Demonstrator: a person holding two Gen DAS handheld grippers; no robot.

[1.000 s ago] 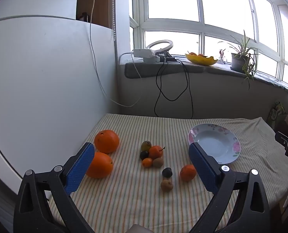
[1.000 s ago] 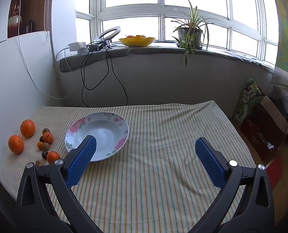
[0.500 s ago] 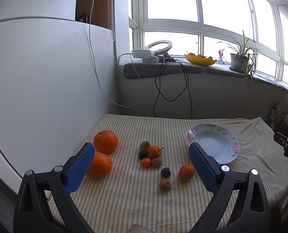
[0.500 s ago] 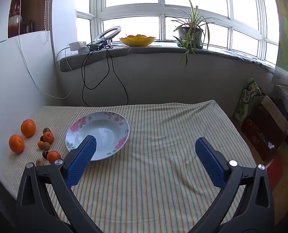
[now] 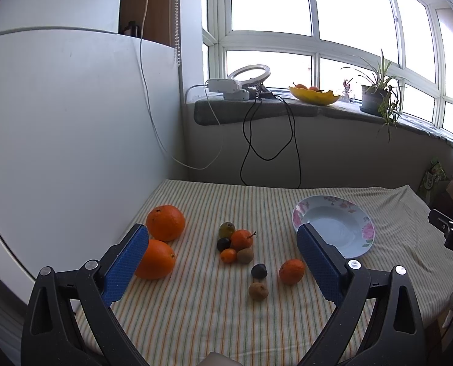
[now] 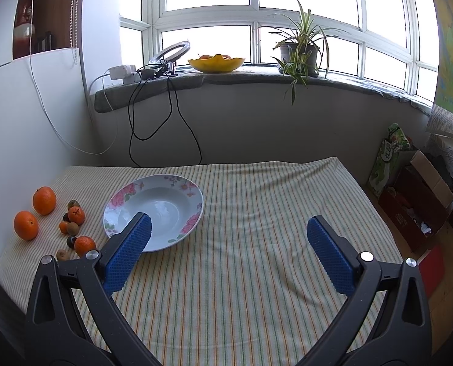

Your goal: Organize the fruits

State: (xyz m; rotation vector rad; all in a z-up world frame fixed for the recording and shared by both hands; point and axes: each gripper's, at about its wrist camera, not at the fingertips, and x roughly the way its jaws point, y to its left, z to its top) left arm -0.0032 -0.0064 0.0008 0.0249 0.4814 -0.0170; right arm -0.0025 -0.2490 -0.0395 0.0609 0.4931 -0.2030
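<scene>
Two large oranges (image 5: 165, 222) (image 5: 154, 259) lie at the table's left. A cluster of small fruits (image 5: 235, 242) sits mid-table, with a mandarin (image 5: 291, 271), a dark fruit (image 5: 259, 270) and a brown fruit (image 5: 258, 291) nearer. An empty flowered plate (image 5: 360, 218) lies to the right. My left gripper (image 5: 222, 262) is open and empty, above the near table. My right gripper (image 6: 228, 251) is open and empty over the striped cloth, right of the plate (image 6: 177, 184); the fruits (image 6: 72, 224) show at its far left.
A white panel (image 5: 74, 122) walls the table's left side. The windowsill holds a yellow fruit bowl (image 6: 215, 62), a potted plant (image 6: 299, 52), a ring light and cables. Boxes and bags (image 6: 409, 189) stand on the floor to the right.
Both views have shifted only slightly; the fruits sit a touch lower and more to the left in the left wrist view. Both grippers stay open.
</scene>
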